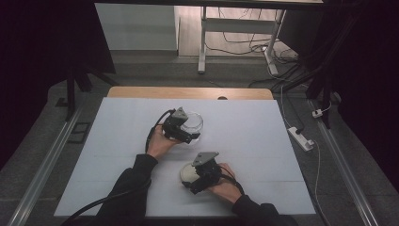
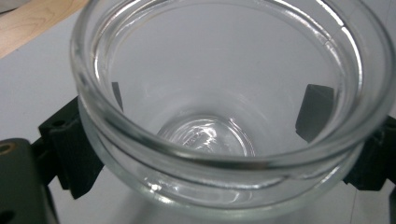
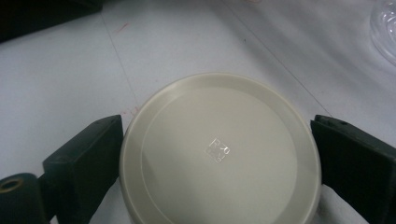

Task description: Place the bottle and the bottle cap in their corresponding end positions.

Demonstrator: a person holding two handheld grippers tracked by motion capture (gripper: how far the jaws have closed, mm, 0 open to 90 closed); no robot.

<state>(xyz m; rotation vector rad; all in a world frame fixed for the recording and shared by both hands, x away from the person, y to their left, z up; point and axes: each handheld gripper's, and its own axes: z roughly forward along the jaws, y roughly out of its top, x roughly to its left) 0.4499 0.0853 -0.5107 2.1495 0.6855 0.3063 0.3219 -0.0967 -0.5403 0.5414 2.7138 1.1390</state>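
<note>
**Jar and lid both gripped, not yet joined**

White sheeting covers the table (image 1: 263, 141), which fills the middle of the high view, with a dark floor and loose cables in the upper right of the frame. Near the centre of that view stands a clear glass jar (image 1: 192, 123), open and empty. The left tool (image 1: 188, 134) has its jaws against the jar's opposite sides below the rim, pinching it; the left gripper view shows the jar (image 2: 219, 93) close up with black pads pressed to its wall. Lower, just right of centre, a cream round lid (image 1: 188, 173) lies flat on the table. The right tool (image 1: 192, 181) brackets it, jaws touching both edges of the lid (image 3: 219, 154).

By my reading, both grasps are made; lifting the lid onto the jar remains.
</note>
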